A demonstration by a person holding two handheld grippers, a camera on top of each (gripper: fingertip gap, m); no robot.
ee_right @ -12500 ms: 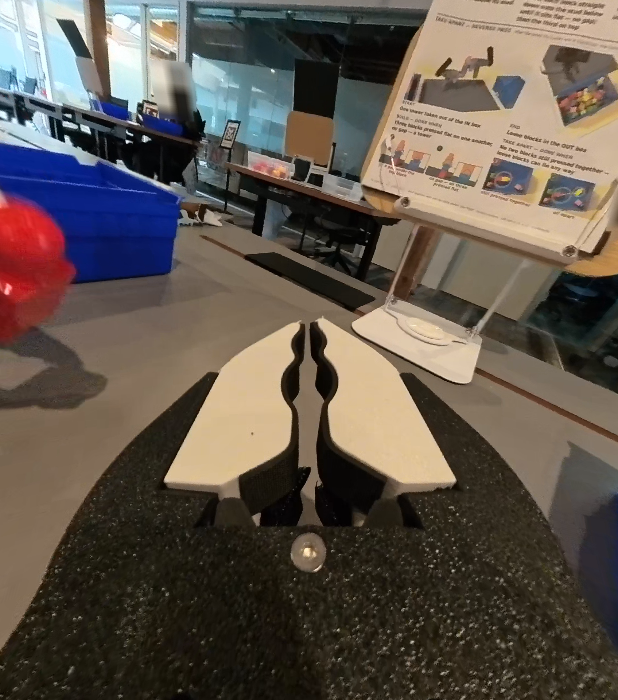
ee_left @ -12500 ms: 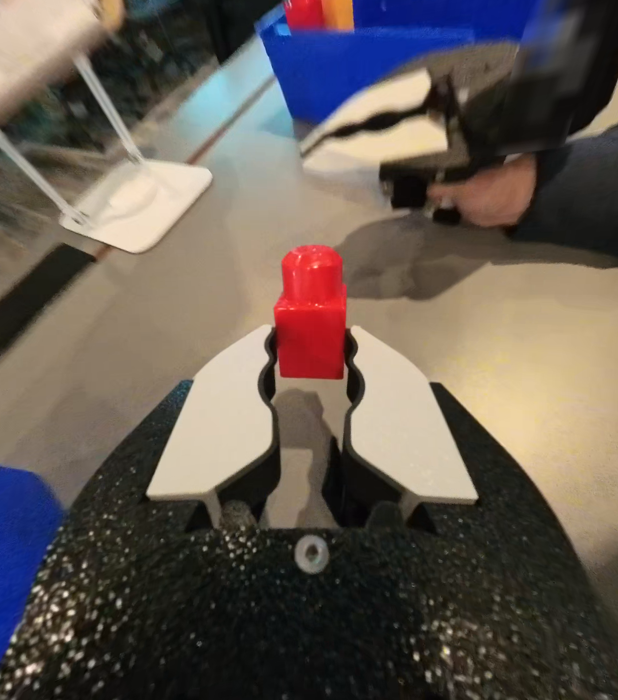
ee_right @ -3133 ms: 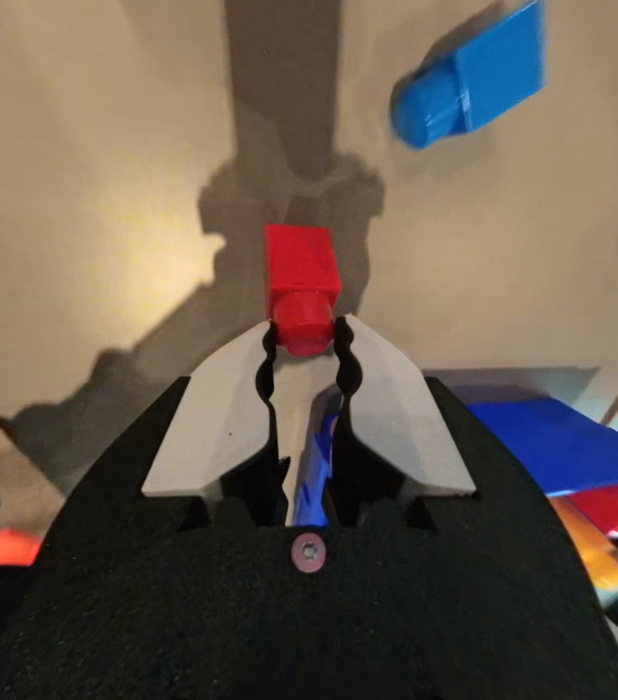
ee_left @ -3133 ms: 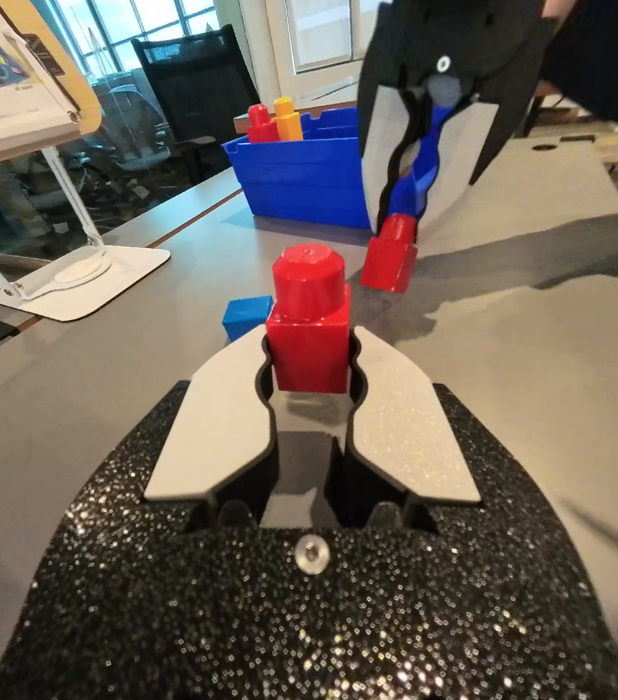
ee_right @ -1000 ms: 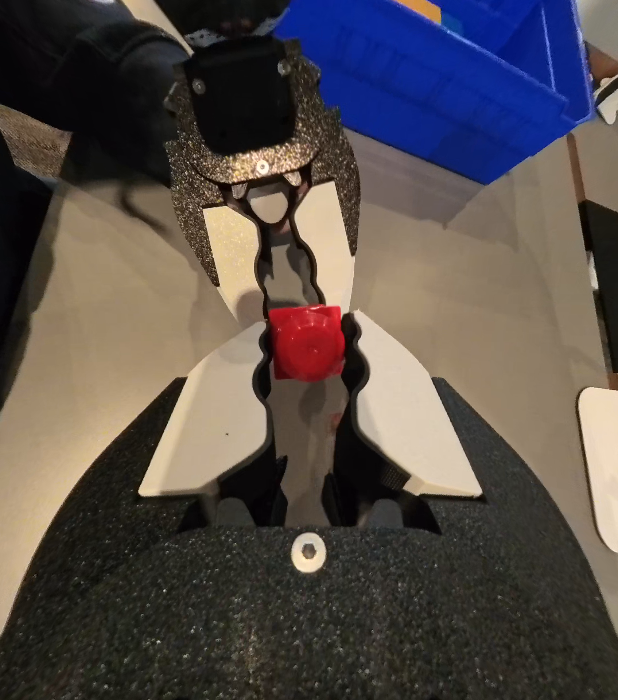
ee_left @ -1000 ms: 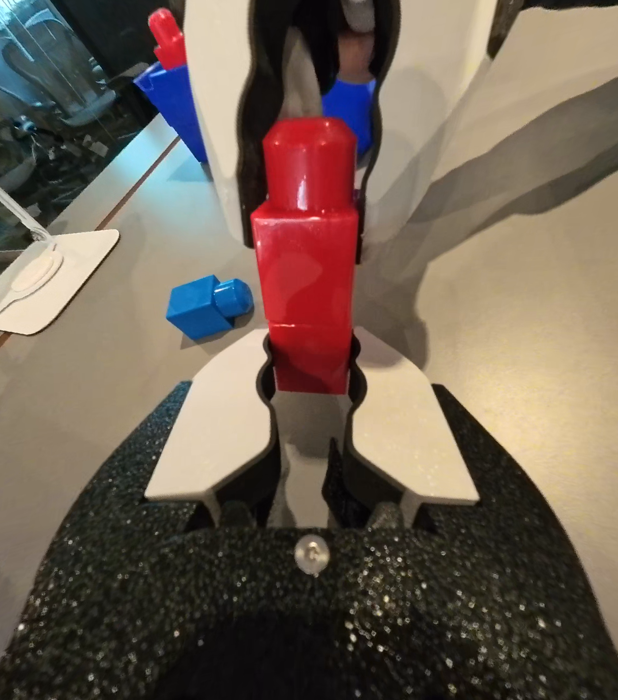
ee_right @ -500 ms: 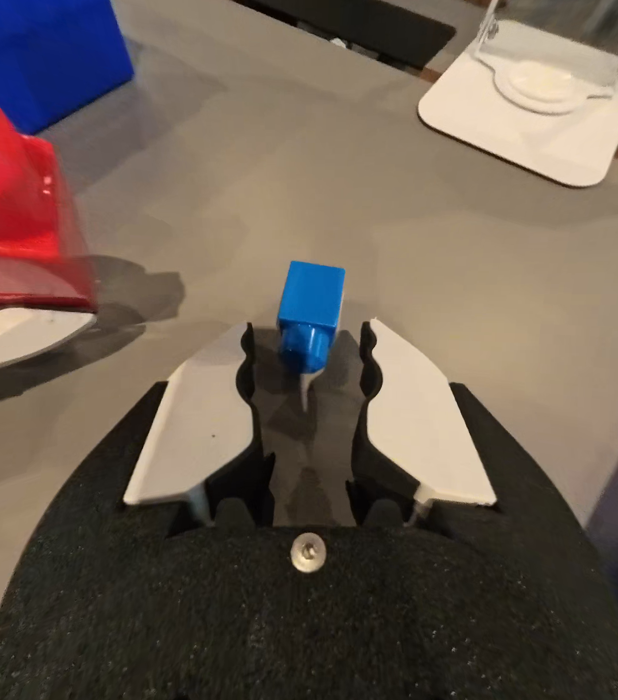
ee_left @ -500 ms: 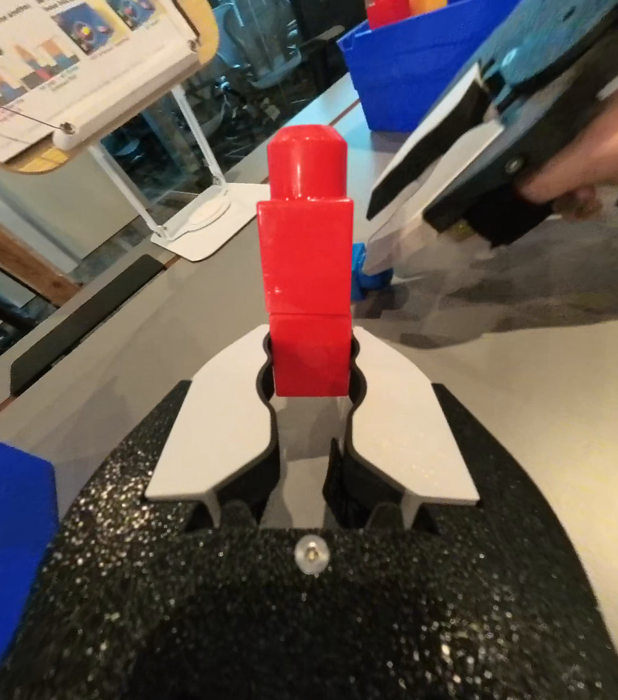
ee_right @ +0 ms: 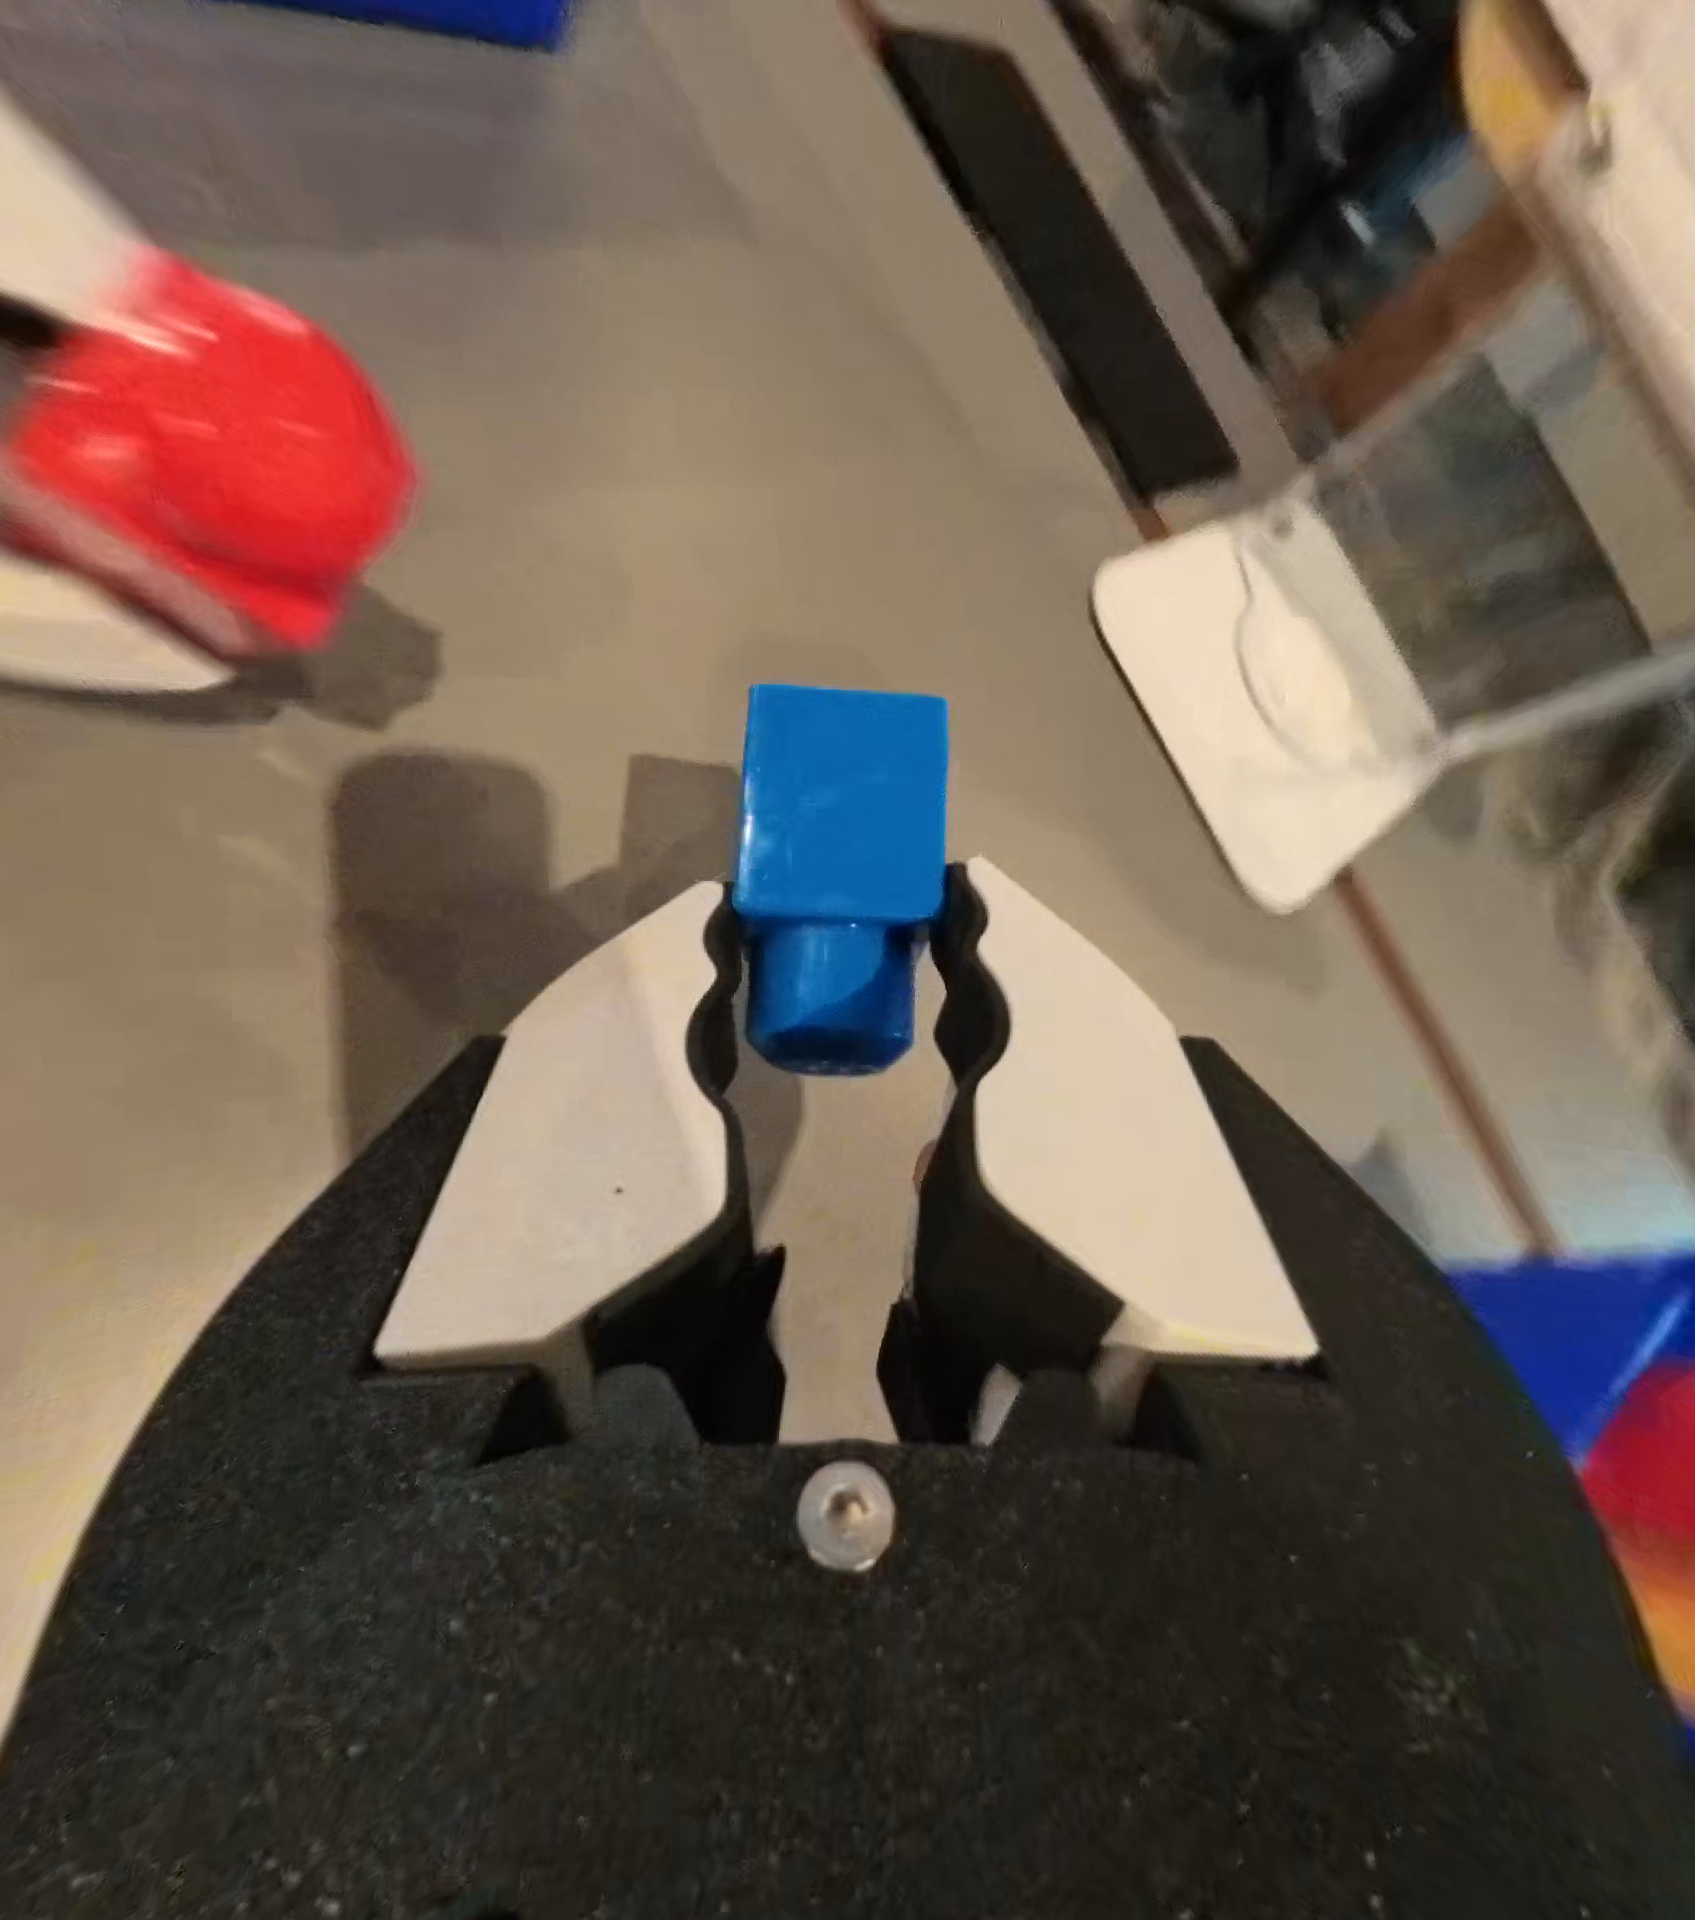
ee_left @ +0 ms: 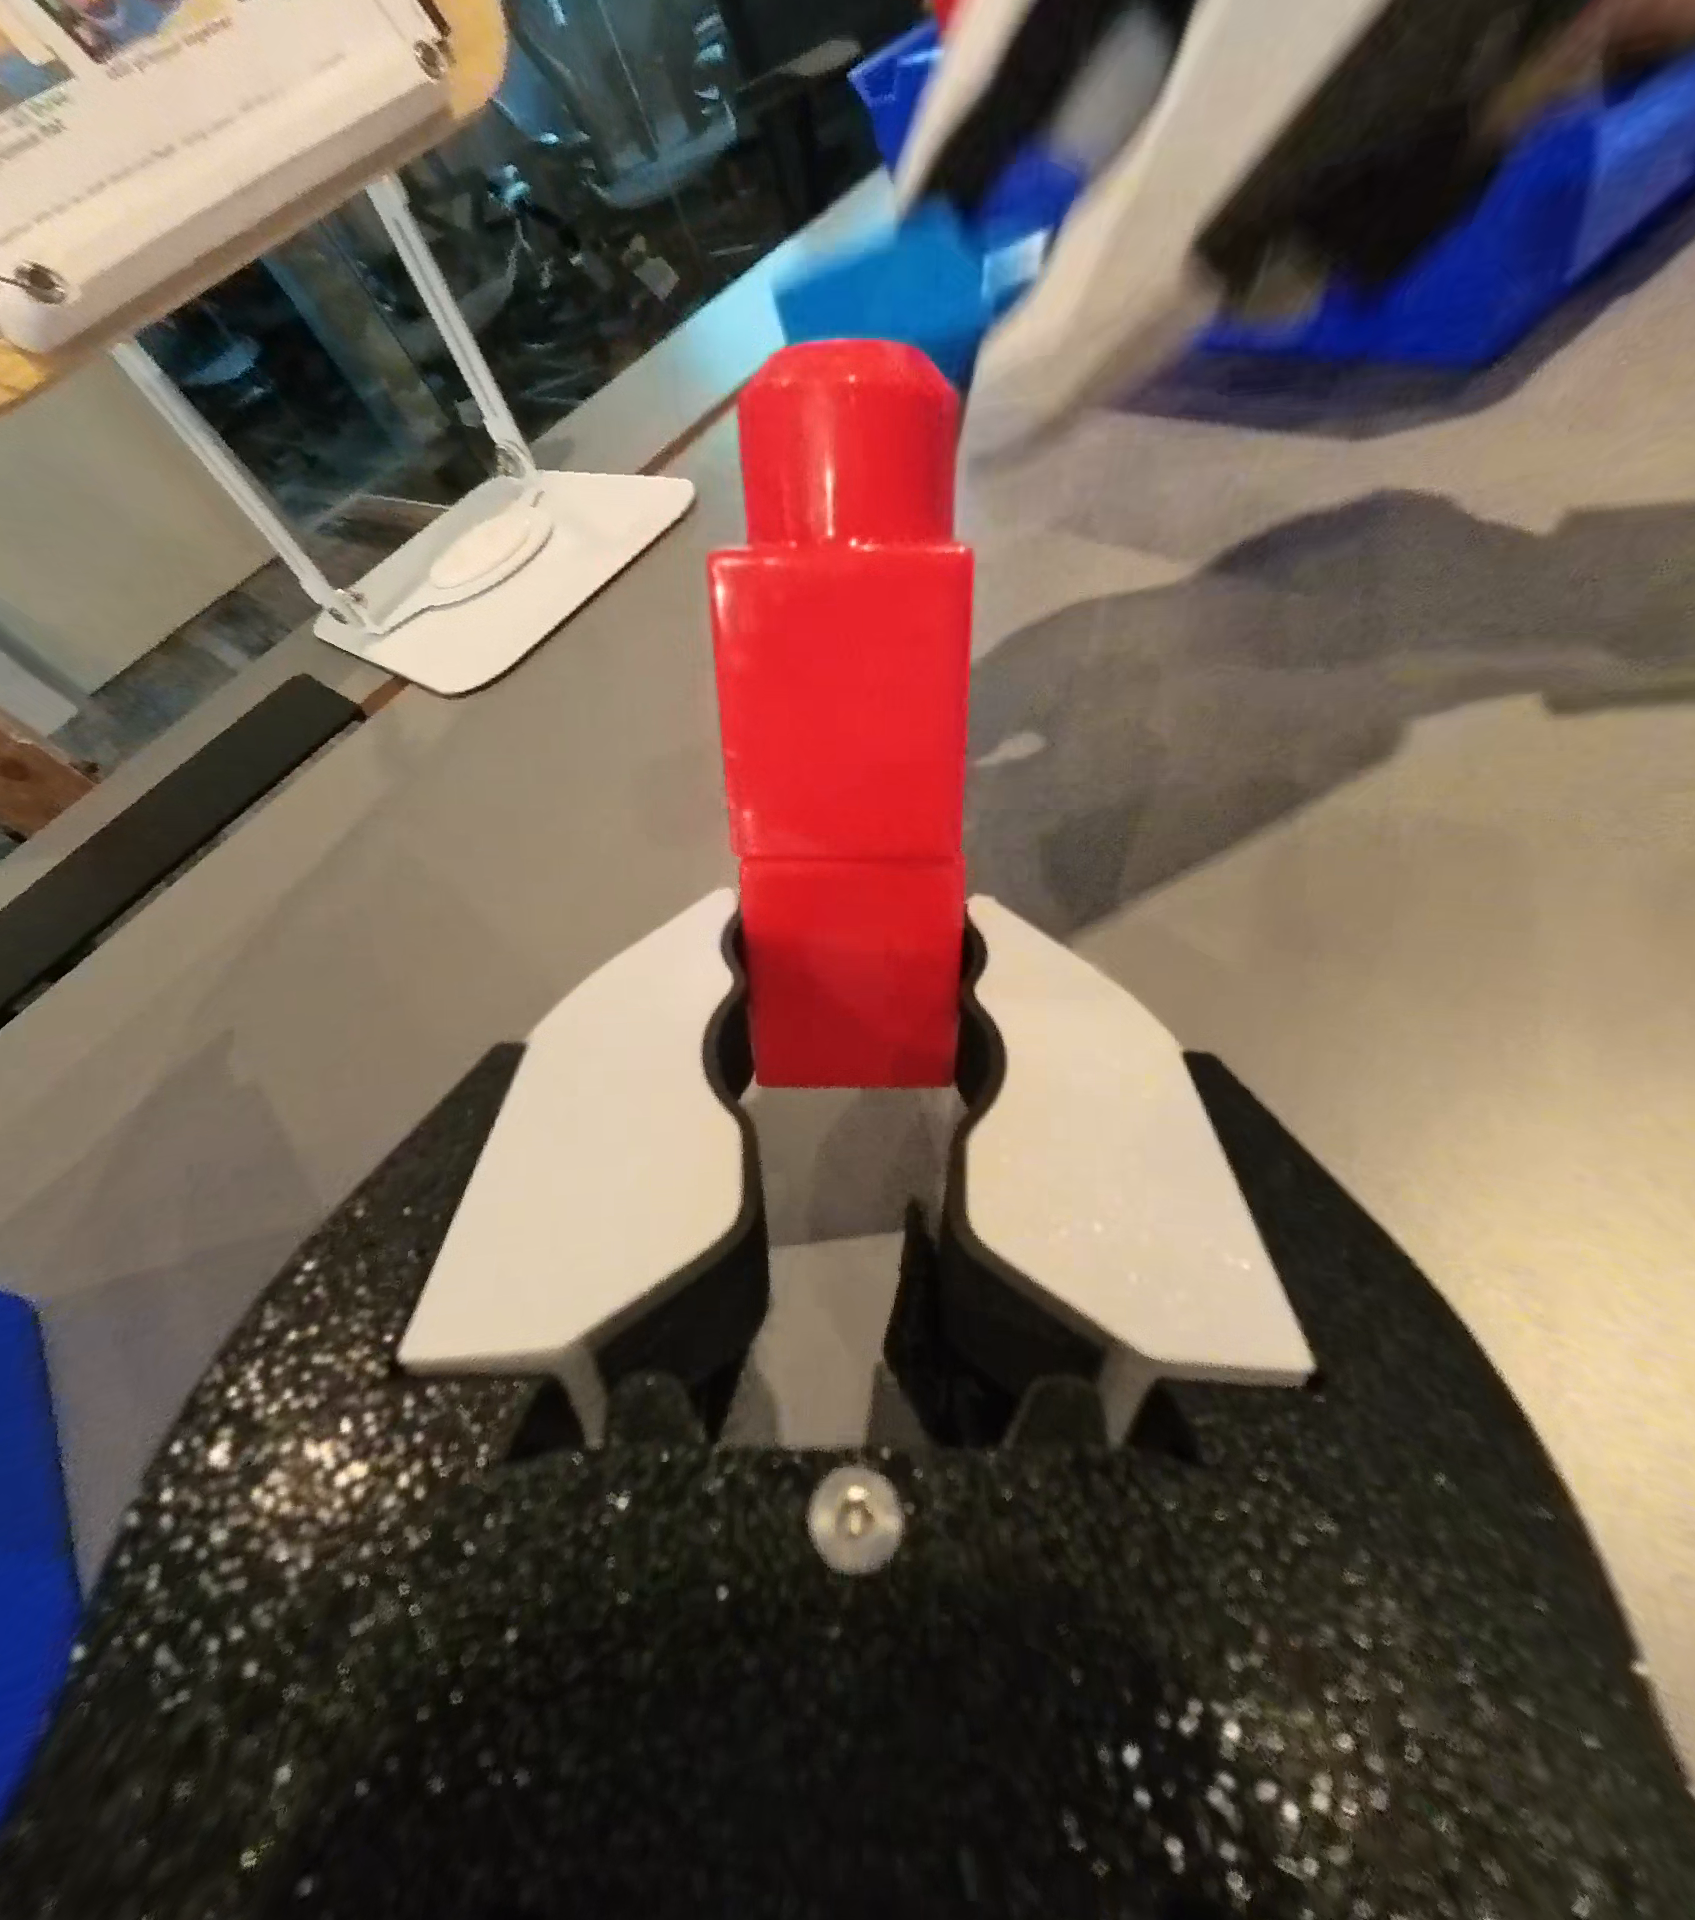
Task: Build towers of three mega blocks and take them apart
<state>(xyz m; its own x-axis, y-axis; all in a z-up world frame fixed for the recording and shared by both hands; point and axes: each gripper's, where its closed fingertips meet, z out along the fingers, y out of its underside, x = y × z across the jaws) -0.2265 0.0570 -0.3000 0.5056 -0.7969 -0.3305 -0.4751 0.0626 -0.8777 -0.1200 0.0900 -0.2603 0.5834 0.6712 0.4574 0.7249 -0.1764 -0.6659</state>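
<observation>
Grey tabletop [ee_left: 1445, 1039], blue bin [ee_left: 1601, 239] at the far edge, white stand base [ee_left: 510, 582] beside it.
Left gripper [ee_left: 848, 997] clamped on the lower of two stacked red blocks [ee_left: 843, 707] (stud up); right gripper [ee_right: 838, 935] pinched on a blue block [ee_right: 843, 800], stud toward the camera, above the table.

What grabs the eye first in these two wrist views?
The red two-block stack, stud up and centred in the left wrist view, its lower block clamped by the left gripper. In the right wrist view, the blue block sits centre frame, pinched at its stud end by the right gripper. Blue bins blur behind.
</observation>
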